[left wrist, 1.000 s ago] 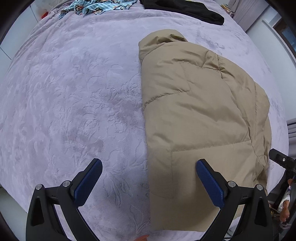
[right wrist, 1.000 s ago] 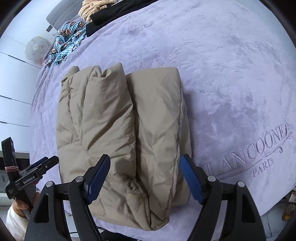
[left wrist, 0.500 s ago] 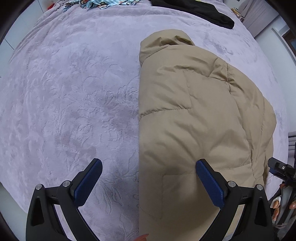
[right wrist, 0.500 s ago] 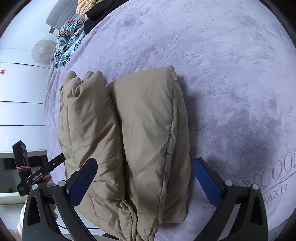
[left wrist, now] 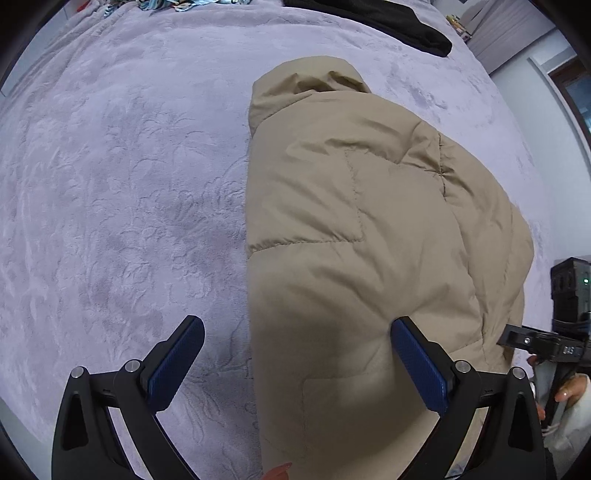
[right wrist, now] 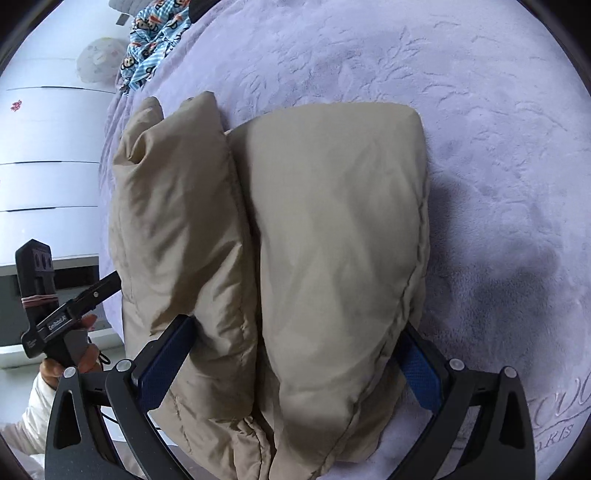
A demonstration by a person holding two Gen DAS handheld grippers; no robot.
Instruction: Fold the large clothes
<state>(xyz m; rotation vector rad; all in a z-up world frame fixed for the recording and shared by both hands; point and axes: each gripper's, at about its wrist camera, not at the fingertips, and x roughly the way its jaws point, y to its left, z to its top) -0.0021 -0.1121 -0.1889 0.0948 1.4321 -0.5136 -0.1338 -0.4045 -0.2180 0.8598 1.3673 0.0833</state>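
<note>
A tan puffy jacket [left wrist: 369, 229] lies folded on the lavender bedspread [left wrist: 122, 192], hood end away from me. My left gripper [left wrist: 299, 363] hovers open over the jacket's near left edge: one finger above bare bedspread, the other above the fabric. In the right wrist view the jacket [right wrist: 332, 229] shows two thick side-by-side folds. My right gripper [right wrist: 291, 365] is open wide and straddles their near end. The fabric bulges between the blue pads [right wrist: 162, 363] and over them, and I cannot tell whether they squeeze it.
A black garment [left wrist: 388, 22] and a blue patterned cloth [right wrist: 155, 37] lie at the bed's far end. White drawers [right wrist: 44, 184] stand past the bed's left side. A person's hand [right wrist: 74, 354] holds the left gripper's handle there. Embroidered lettering [right wrist: 561, 406] marks the bedspread.
The right gripper's jaws widened and it sank down onto the jacket's near end, so that the folds now sit between its fingers. The left gripper drew closer over the jacket's left edge.
</note>
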